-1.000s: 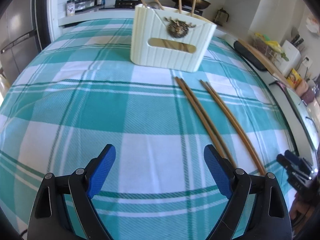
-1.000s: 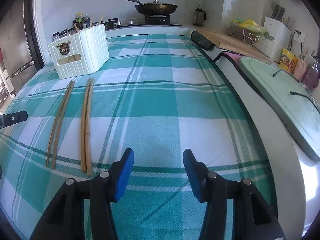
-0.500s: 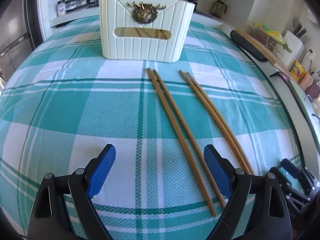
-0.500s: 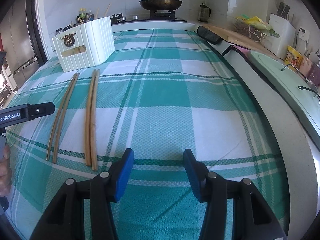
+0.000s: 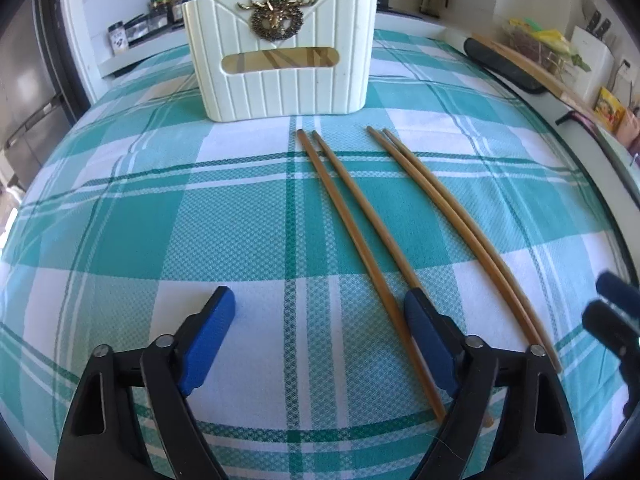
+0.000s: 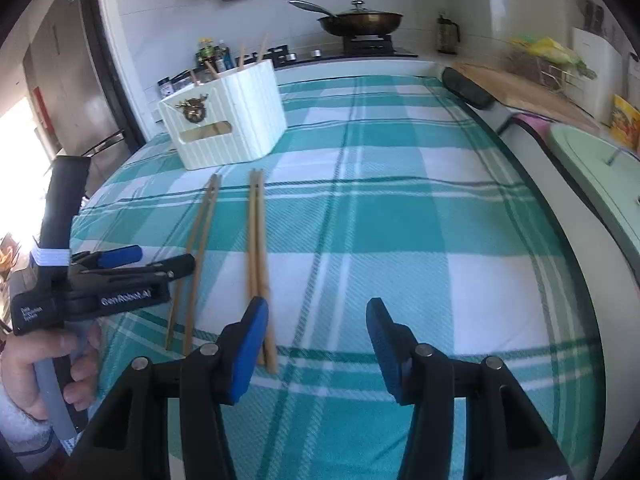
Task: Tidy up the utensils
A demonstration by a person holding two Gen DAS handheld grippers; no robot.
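Two pairs of wooden chopsticks flat on the teal-and-white checked tablecloth [image 5: 168,216], all placed here relative to the cream utensil holder [image 5: 280,52] with the brass deer emblem: left pair [image 5: 344,216] starting just in front of the holder's front wall, right pair [image 5: 452,208] beside it, further toward the holder's right, both running away from the holder toward the cameras

More chopsticks standing upright inside the holder, tips poking above its rim

Left gripper [image 5: 320,320] hovering over the near end of the left pair, far end from the holder; jaws wide apart and closing, one stick of that pair lying between them on the cloth, the other hidden under the right-hand finger; no pad pressing on anything visible, nothing lifted

Right gripper [image 6: 316,332] released, jaws parted about halfway, only bare cloth between them; near end of the right pair [image 6: 256,256] just beside its left finger [image 6: 248,340], contact not clear

Seen from the right wrist: person's hand [image 6: 36,364] around the left tool's handle, well in front of the holder

Pan [image 6: 360,20] on the stove behind the holder
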